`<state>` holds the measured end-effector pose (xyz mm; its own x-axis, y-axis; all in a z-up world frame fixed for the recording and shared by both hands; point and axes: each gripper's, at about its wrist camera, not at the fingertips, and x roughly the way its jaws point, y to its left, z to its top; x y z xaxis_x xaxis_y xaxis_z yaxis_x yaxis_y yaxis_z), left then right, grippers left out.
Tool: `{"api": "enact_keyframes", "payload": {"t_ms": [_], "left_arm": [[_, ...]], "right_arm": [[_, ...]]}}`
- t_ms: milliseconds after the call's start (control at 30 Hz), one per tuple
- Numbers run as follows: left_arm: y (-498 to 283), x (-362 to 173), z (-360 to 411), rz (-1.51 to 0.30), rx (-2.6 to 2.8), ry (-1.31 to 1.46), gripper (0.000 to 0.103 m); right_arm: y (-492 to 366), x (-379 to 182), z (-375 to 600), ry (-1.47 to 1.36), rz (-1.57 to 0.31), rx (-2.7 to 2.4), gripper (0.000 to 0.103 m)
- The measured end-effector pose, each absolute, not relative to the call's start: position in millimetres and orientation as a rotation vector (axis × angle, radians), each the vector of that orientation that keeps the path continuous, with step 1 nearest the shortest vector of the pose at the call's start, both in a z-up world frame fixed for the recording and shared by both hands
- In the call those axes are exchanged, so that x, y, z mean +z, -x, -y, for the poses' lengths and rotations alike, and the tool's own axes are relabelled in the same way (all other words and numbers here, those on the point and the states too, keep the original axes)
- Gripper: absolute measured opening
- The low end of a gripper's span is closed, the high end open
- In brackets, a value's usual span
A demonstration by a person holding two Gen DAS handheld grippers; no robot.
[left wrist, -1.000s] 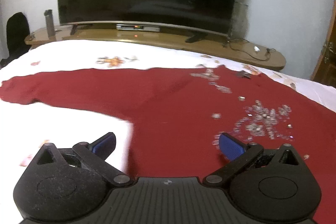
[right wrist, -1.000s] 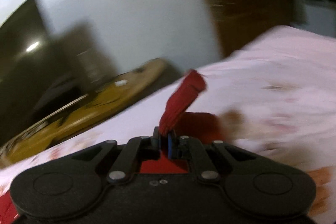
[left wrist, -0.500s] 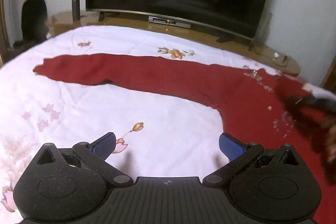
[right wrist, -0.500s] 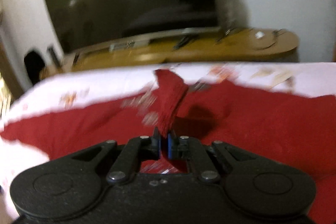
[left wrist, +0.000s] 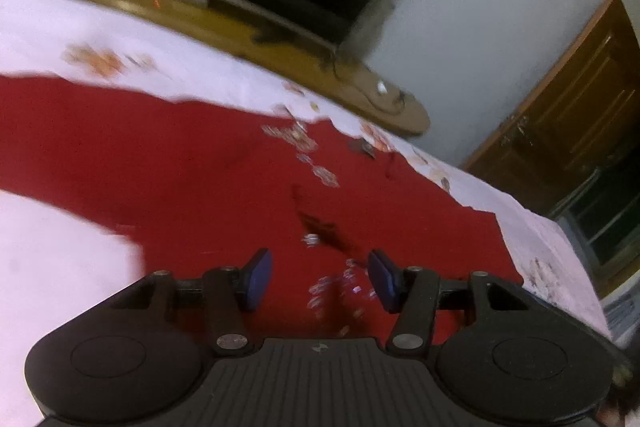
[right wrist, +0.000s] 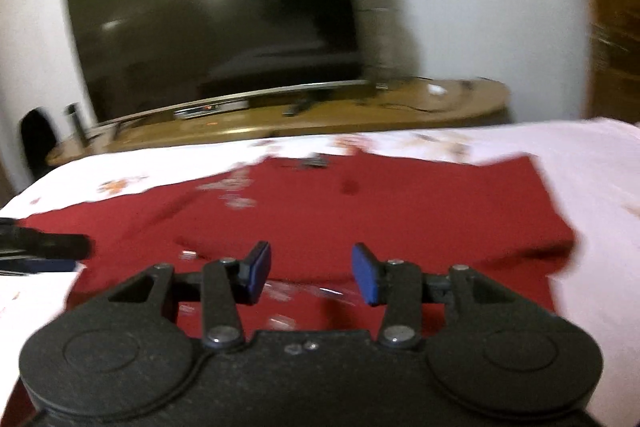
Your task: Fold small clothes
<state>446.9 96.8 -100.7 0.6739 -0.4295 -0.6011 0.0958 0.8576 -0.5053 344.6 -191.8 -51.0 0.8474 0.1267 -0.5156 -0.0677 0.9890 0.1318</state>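
A red long-sleeved top with silver sequin decoration lies flat on the white flowered bed sheet. In the right wrist view the top has one sleeve folded across its body. My left gripper is open and empty, low over the sequined front. My right gripper is open and empty, just above the folded sleeve. The left gripper's fingers show at the left edge of the right wrist view.
A large dark TV stands on a wooden console beyond the bed's far edge. A wooden door is at the right. A dark bottle stands on the console's left end.
My right gripper has let go of the red sleeve, which now lies folded over the top, and its jaws have opened. My left gripper has swung right, back over the top's front.
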Motion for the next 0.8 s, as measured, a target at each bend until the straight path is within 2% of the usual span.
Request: {"api": "enact_keyframes", "payload": {"t_ms": [133, 267, 300, 333, 567, 800], "left_arm": [[-491.7, -124.3, -69.8, -0.876, -0.276, 0.477, 0.056], [-516.2, -131.6, -51.9, -0.877, -0.263, 0.465, 0.055], [-522.5, -131.2, -47.3, -0.874, -0.269, 0.469, 0.041], [-526.5, -130.2, -44.8, -0.877, -0.276, 0.470, 0.003], [-515.5, -97.3, -71.8, -0.748, -0.285, 0.470, 0.003], [-502.6, -102.3, -133.7, -0.763, -0.209, 0.456, 0.003]], "right_arm": [[-324.0, -50.0, 240.2, -0.145, -0.549, 0.002, 0.044], [-316.8, -64.8, 278.8, -0.185, -0.564, -0.079, 0.044], [-315.4, -67.7, 286.1, -0.198, -0.571, -0.095, 0.044], [-316.1, -71.5, 291.2, -0.211, -0.576, -0.105, 0.044], [-336.1, -85.8, 303.7, -0.261, -0.595, -0.095, 0.045], [-374.6, -98.0, 316.2, -0.289, -0.651, -0.082, 0.048]]}}
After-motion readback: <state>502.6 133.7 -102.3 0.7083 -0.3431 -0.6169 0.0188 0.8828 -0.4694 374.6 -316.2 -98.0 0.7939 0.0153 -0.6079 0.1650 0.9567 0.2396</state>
